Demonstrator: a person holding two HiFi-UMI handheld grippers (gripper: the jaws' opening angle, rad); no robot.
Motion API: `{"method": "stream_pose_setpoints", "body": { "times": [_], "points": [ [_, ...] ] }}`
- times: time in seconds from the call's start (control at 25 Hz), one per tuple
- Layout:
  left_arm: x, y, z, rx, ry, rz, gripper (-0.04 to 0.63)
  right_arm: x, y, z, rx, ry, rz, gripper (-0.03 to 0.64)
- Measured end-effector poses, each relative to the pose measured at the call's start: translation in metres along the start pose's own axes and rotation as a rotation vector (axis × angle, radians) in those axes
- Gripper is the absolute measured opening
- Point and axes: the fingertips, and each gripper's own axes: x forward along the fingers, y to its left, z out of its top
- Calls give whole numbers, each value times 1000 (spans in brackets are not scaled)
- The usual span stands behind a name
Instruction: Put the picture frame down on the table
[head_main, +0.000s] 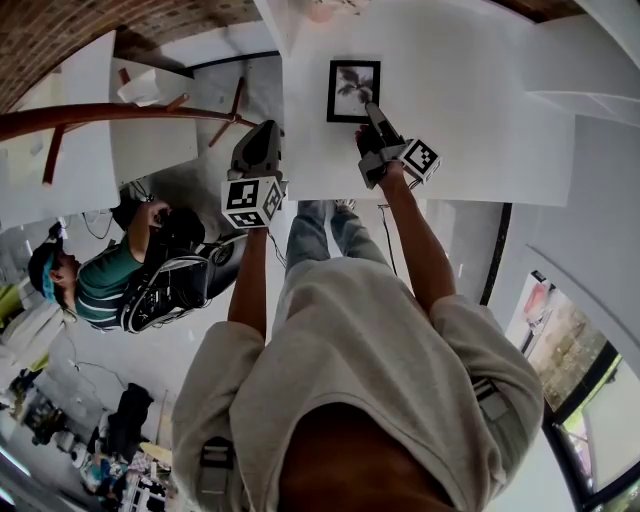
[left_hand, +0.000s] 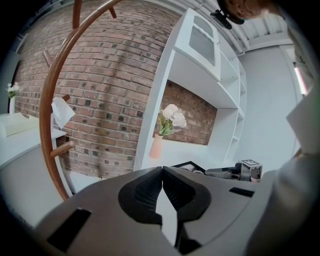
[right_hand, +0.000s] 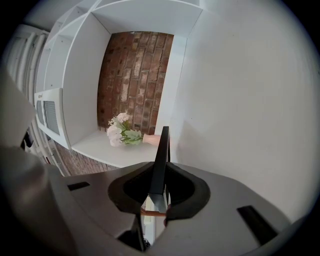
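The right hand-held gripper (head_main: 371, 112) is clamped on the near edge of the black picture frame (head_main: 353, 91). The frame lies face up over the far part of the white desk (head_main: 480, 120) (whether it touches the surface is unclear). The left hand-held gripper (head_main: 262, 135) hovers just left of the frame, its jaws together on nothing. A vase of flowers (left_hand: 167, 125) stands farther back.

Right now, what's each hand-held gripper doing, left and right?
Left hand-held gripper: closed, nothing between the jaws.
Right hand-held gripper: closed on the frame, gripping its edge.
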Motion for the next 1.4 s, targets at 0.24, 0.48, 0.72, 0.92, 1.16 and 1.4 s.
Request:
{"method": "stream_pose_setpoints", "body": {
  "times": [0.24,0.48,0.72,0.92,1.16,1.4],
  "points": [
    [-3,2,-4,-2,6,0,17,8,-5,0,-4,-25,-25,86],
    [-10,-1,-3,-7,-3,6,17,6,-6,0,-30,-9,-54,100],
    [-13,-2,-6,-12,-6,1,17,11,-2,-12,-189,119,-102,219],
    [-16,-3,-9,-18,-9,-1,17,11,-5,-25,-437,284,-171,238],
    [-18,-7,-9,-19,-17,-4,17,6,-16,-39,-733,455,-245,244],
    [-19,-8,-10,-24,-19,-3,17,3,-27,-54,-921,589,-254,256]
  ]
}}
